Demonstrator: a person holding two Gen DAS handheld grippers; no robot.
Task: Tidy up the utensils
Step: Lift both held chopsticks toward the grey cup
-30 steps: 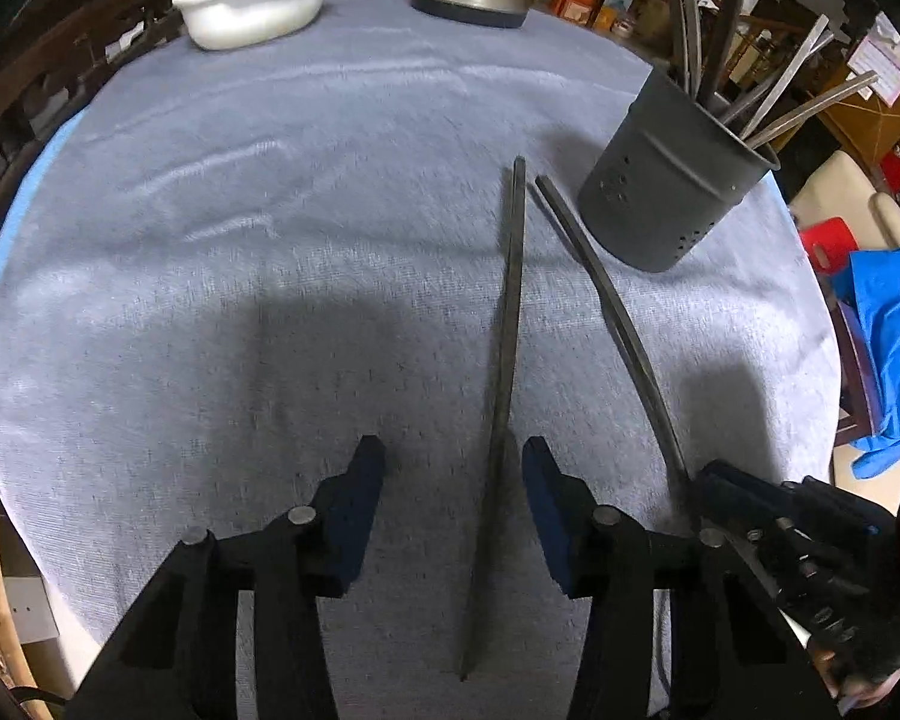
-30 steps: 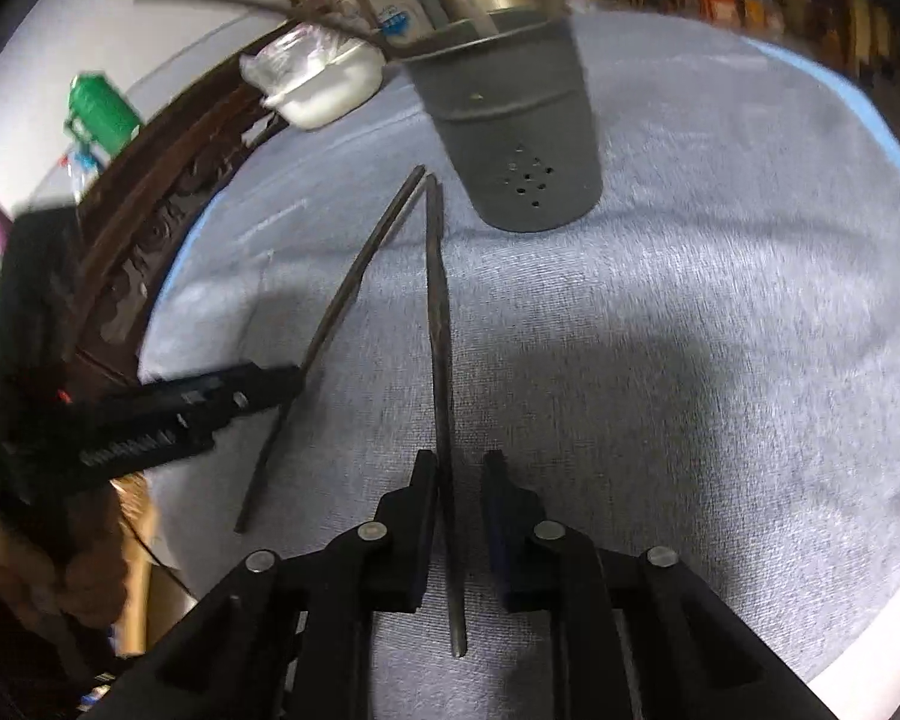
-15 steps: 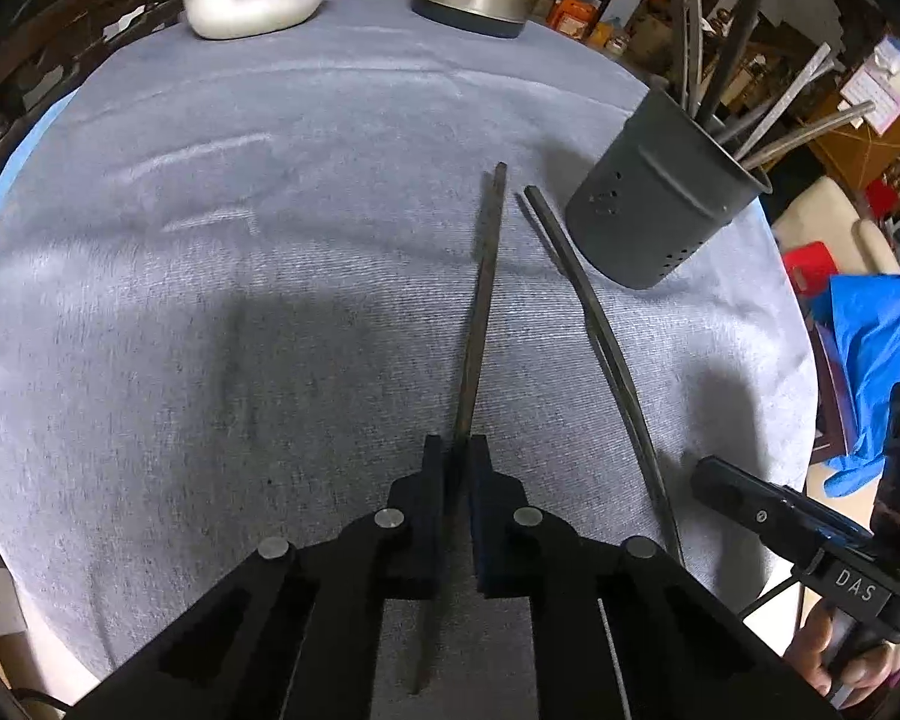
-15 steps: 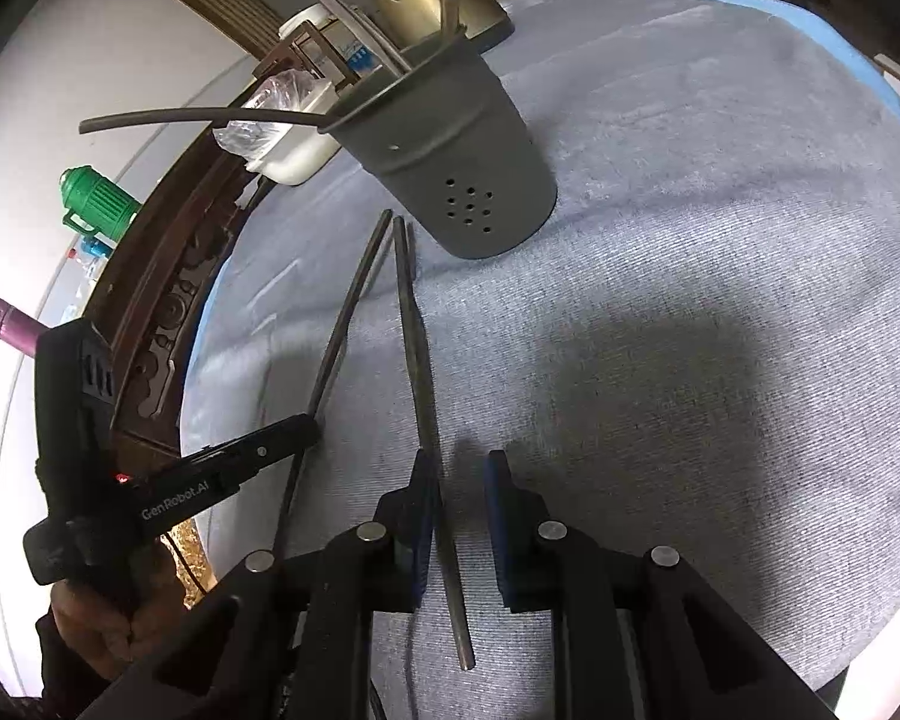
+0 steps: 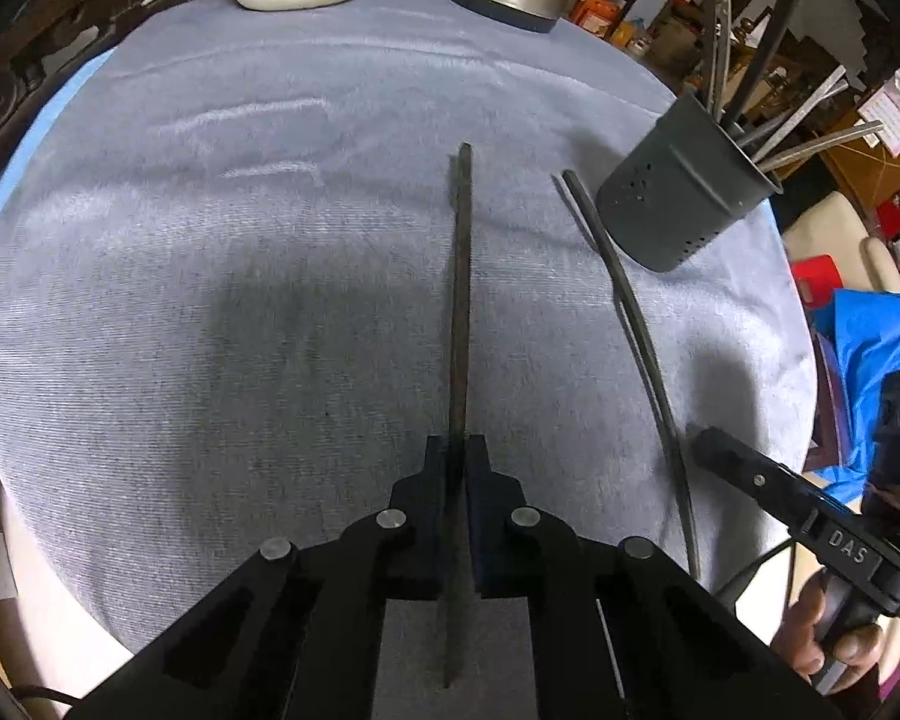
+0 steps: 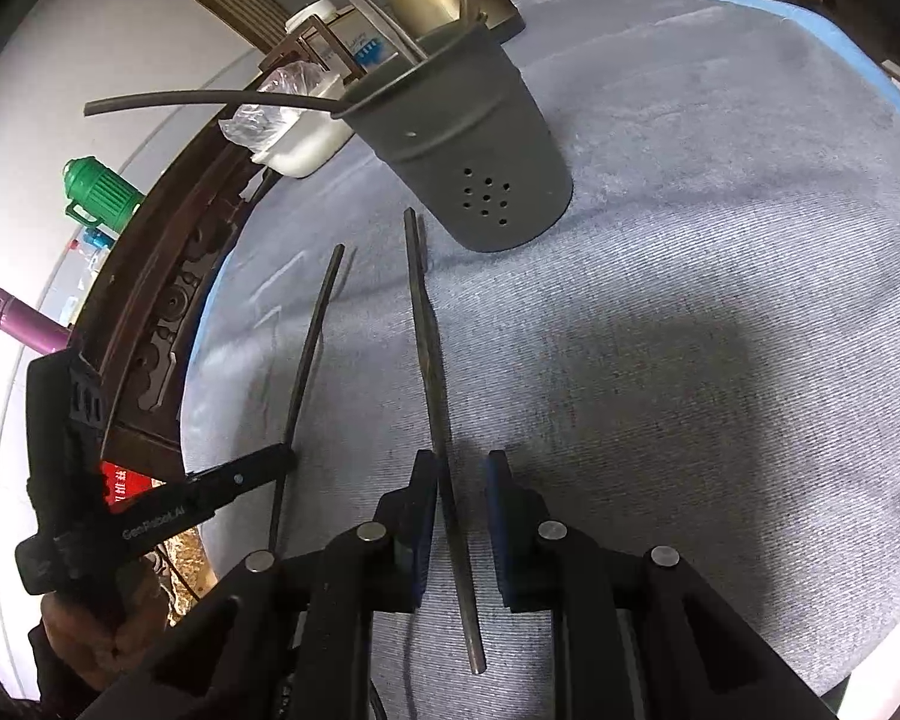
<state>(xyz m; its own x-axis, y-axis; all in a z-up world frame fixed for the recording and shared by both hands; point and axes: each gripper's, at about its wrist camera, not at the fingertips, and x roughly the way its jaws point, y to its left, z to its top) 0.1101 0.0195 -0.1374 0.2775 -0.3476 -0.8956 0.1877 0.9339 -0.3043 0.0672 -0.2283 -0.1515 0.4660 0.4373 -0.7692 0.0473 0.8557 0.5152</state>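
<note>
My left gripper (image 5: 457, 468) is clamped on a dark chopstick (image 5: 462, 300). My right gripper (image 6: 461, 480) straddles its twin (image 6: 429, 348), pads apart, grip unclear. Both sticks point away toward the grey utensil holder (image 6: 474, 168). I should lift level, then tip them in.
</note>
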